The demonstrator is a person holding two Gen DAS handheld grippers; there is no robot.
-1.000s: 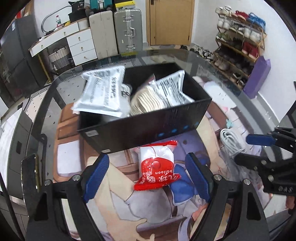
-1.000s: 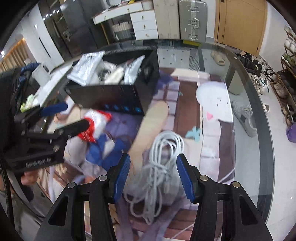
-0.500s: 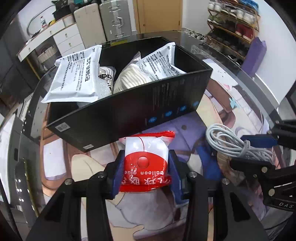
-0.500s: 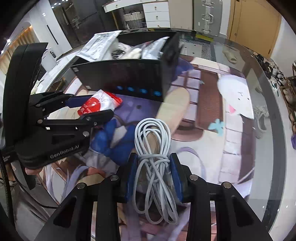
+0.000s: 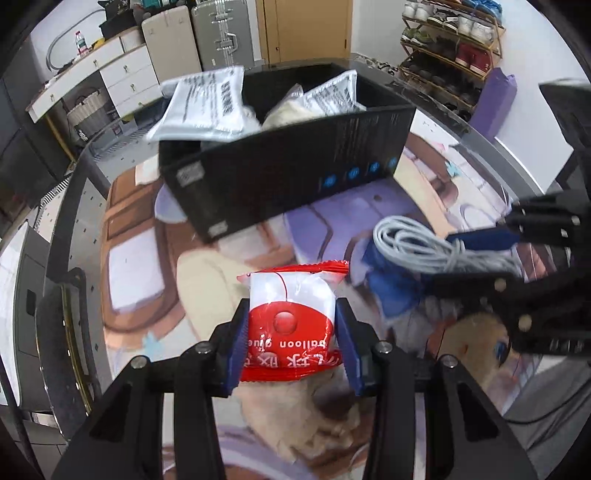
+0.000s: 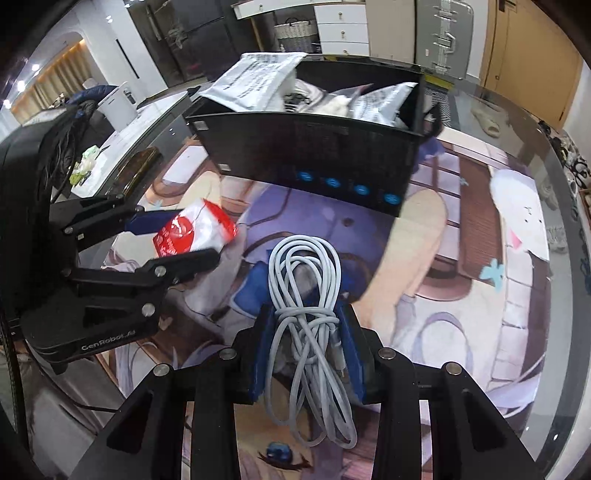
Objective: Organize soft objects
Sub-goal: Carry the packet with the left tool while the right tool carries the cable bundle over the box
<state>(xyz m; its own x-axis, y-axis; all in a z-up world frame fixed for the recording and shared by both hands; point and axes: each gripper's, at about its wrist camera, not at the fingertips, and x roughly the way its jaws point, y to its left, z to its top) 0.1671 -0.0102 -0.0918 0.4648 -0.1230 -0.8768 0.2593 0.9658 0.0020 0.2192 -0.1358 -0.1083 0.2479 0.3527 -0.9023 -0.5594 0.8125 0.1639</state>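
My left gripper is shut on a red and white balloon-glue packet and holds it above the printed mat, in front of the black box. The packet also shows in the right wrist view. My right gripper is shut on a coiled white cable, lifted off the mat; the cable also shows in the left wrist view. The black box holds white bags and other soft items.
The glass table carries a printed cartoon mat. The box stands at the far side. A shoe rack, drawers and suitcases stand behind the table. The two grippers hang close side by side.
Both grippers closed on their objects and lifted them: the left took the red packet, the right took the white cable. Both now sit higher and nearer the box.
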